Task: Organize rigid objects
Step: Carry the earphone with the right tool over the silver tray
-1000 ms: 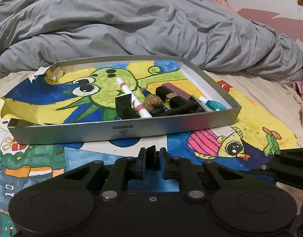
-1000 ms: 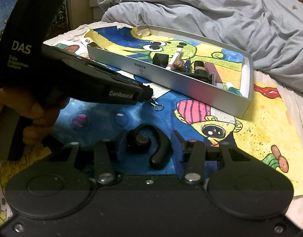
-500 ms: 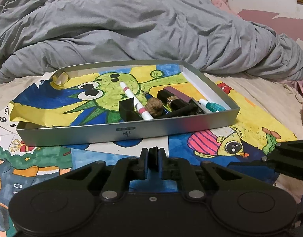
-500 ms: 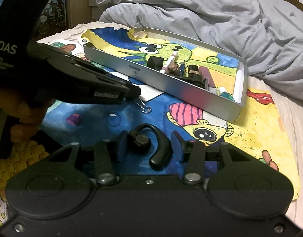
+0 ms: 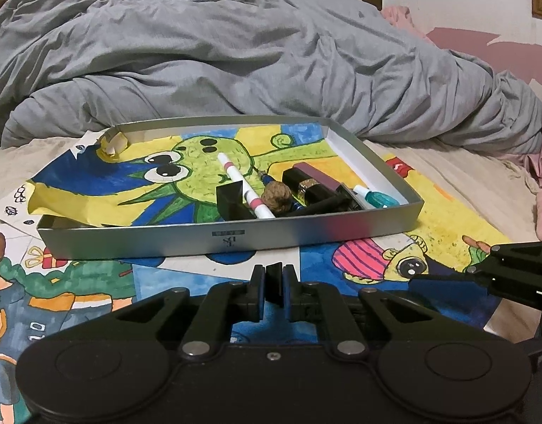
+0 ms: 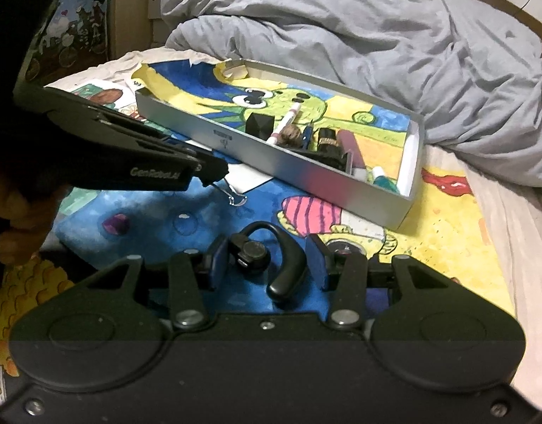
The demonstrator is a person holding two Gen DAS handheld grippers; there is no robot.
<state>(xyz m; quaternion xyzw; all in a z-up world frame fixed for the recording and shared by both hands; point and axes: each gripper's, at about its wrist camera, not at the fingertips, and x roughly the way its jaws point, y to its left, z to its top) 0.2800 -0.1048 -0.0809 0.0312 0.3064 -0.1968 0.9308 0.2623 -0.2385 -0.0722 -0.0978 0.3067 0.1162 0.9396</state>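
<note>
A silver tray (image 5: pixel 306 233) lies on the bed and holds a pink-and-white pen (image 5: pixel 244 185), a walnut (image 5: pixel 277 196), a black block (image 5: pixel 230 199), a dark lipstick case (image 5: pixel 308 185) and a teal tube (image 5: pixel 375 198). My left gripper (image 5: pixel 274 288) is shut on a small black binder clip (image 5: pixel 274 275), whose wire loops (image 6: pixel 234 196) hang below its tip in the right wrist view. My right gripper (image 6: pixel 267 259) is open, its fingers on either side of a black ear-hook earpiece (image 6: pixel 271 258) lying on the blue drawing. The tray (image 6: pixel 306 176) lies beyond it.
A rumpled grey duvet (image 5: pixel 235 53) fills the bed behind the tray. Colourful drawings (image 5: pixel 447 226) cover the sheet under and around the tray. The right gripper's arm (image 5: pixel 500 275) shows at the right edge of the left wrist view.
My left gripper has lifted a little with the clip in it. My right gripper has moved forward, so the earpiece now lies squarely between its open fingers.
</note>
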